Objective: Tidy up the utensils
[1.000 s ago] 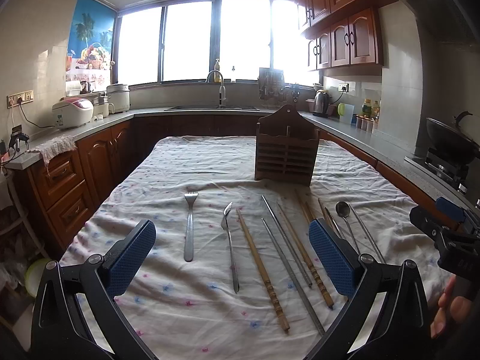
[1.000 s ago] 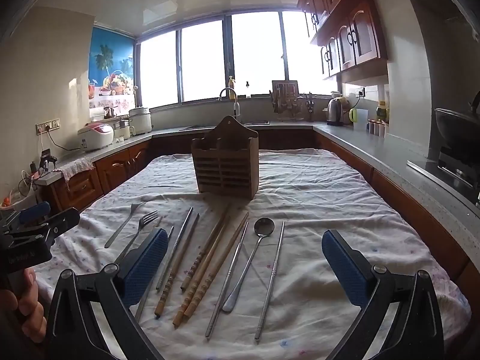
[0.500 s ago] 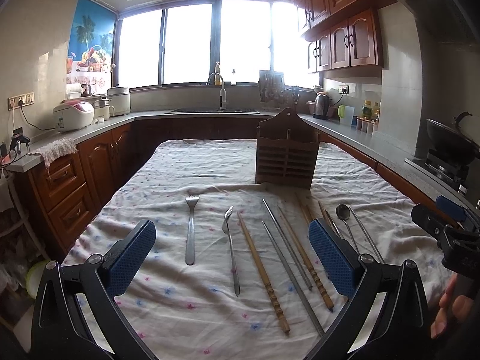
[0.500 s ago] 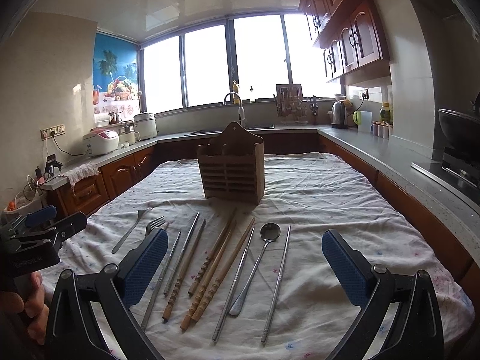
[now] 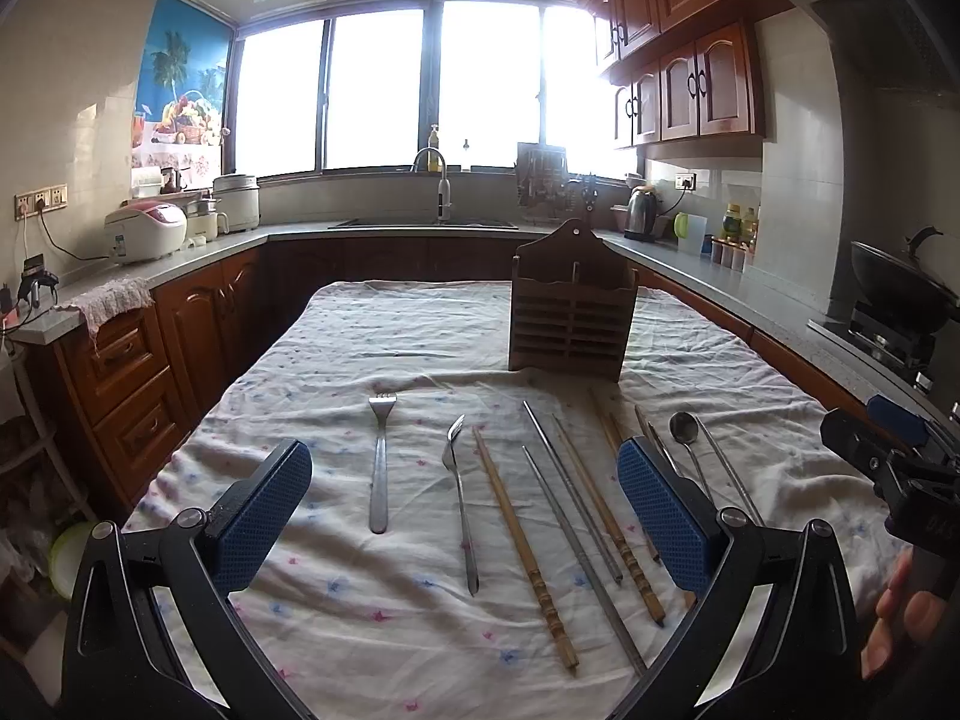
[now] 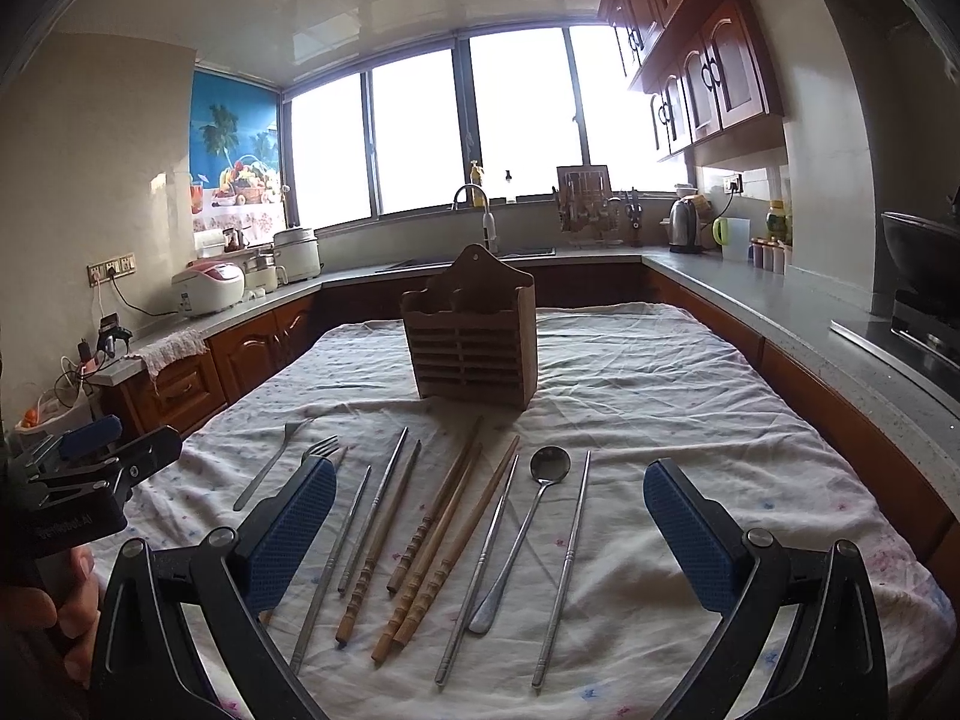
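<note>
Nothing sorted: my left gripper (image 5: 465, 516) and right gripper (image 6: 489, 531) fingers wide, empty; forks (image 5: 379, 462), spoon (image 6: 528, 528), chopsticks (image 6: 432, 534) on bench (image 6: 690, 420); holder (image 6: 471, 339) apparently unfilled.

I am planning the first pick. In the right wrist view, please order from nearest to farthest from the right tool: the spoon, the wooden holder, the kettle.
From the right tool:
1. Spoon, lying on the cloth between its fingers.
2. Wooden holder, upright at the table's middle.
3. Kettle, on the far right counter.
</note>
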`<state>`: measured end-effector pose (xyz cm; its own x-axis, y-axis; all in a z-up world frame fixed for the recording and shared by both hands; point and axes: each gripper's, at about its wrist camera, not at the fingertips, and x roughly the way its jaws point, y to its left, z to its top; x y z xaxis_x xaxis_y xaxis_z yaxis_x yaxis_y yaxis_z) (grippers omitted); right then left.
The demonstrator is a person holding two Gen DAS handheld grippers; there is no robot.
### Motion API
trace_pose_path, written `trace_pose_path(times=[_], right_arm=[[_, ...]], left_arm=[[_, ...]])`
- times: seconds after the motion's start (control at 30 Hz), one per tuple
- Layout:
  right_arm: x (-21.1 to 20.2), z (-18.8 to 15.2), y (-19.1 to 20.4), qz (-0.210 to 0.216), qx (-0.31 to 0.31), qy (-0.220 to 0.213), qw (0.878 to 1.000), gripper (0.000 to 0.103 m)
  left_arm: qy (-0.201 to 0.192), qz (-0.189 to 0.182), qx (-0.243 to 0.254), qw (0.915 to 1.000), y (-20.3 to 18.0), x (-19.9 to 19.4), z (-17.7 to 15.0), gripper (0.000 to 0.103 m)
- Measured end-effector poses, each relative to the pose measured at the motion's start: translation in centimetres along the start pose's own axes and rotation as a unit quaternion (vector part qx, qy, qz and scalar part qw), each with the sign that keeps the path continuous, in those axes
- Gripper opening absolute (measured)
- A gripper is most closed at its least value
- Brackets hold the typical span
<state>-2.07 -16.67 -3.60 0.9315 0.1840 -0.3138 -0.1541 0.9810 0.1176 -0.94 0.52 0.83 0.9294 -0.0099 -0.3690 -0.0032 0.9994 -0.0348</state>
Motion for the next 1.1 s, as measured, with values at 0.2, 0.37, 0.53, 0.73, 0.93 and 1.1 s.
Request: trace_pose_path(times=[0.2,0.37,0.53,0.73,0.93,1.1], right_arm=[[0.0,0.0,0.0,0.000,0.001,-0.001,1.000,0.103],[-0.1,0.0,-0.1,0.001,0.002,-0.002,1.000,0.103],[-0.1,0.0,-0.1,0.002,0.003,-0.003,1.000,0.103],[-0.1,0.0,-0.2,0.001,0.003,-0.003,1.000,0.103],[0.2,0.1,-0.5,-0.001,0.009,0.002,1.000,0.103],[0.8,0.4,-0.9,-0.009,0.012,0.011,1.000,0.103]], left_arm=[[-0.001,-0.002,-0.001,1.0000,0.2,0.0,-0.1,0.103],[-0.001,-0.003,-0.002,1.0000,0.2,0.0,-0.1,0.103],[-0.001,-0.004,-0.001,1.0000,0.1,0.0,-0.1,0.103],[0.005,-0.009,-0.002,0.9999,0.1,0.3,-0.1,0.103],[0.032,-0.021,-0.007,0.9992,0.1,1.5,0.2,0.103],[0.063,-0.023,-0.010,0.9977,0.2,3.2,0.7,0.103]])
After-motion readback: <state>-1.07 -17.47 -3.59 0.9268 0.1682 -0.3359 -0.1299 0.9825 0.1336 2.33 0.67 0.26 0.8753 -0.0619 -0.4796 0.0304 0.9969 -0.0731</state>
